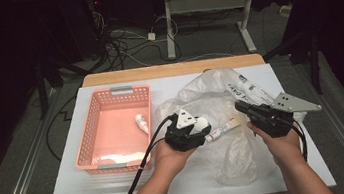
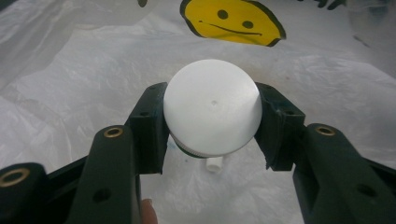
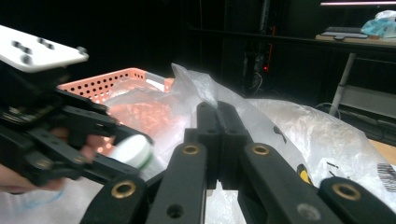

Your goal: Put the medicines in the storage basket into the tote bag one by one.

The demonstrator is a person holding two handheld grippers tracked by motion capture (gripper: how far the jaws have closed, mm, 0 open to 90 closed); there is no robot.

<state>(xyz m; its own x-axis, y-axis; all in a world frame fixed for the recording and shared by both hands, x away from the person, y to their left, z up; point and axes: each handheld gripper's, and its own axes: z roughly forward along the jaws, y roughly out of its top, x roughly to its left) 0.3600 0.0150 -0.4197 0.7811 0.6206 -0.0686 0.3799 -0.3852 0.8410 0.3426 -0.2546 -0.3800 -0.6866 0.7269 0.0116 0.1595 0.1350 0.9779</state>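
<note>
Your left gripper (image 2: 212,123) pinches a round, smooth white cap (image 2: 212,112) between its 2 jaws, above the crinkled clear plastic bag (image 1: 220,95). Your right gripper (image 3: 217,135) is pressed together on a fold of that bag.

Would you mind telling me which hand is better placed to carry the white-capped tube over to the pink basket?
Left. The left gripper already clamps the tube's white cap, and the pink basket lies on its side. The right gripper is shut on the plastic bag.
</note>
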